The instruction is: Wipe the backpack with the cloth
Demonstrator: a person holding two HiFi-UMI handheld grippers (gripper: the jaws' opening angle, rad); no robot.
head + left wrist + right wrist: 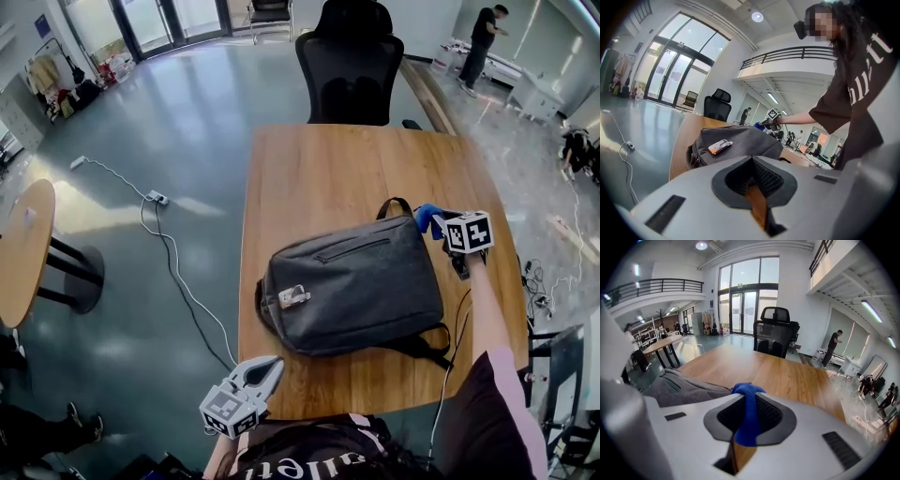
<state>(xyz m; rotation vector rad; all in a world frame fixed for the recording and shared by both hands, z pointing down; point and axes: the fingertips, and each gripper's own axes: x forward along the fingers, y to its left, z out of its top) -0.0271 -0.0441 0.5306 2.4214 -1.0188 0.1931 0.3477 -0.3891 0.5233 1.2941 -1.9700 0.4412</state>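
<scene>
Head view: right tool (439, 225), arm (487, 309) stretched, pinches the cloth (427, 217) beside the backpack (356, 281). Left tool (267, 371) is held low, closed, empty.

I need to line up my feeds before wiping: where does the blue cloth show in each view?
Head view: cloth right of centre, at the backpack's top right corner.
Left gripper view: cloth a small blue patch near centre, past the backpack's far end.
Right gripper view: cloth lower centre, pinched in the right tongs.
Shared landmark: the grey backpack, seen in all three.
</scene>
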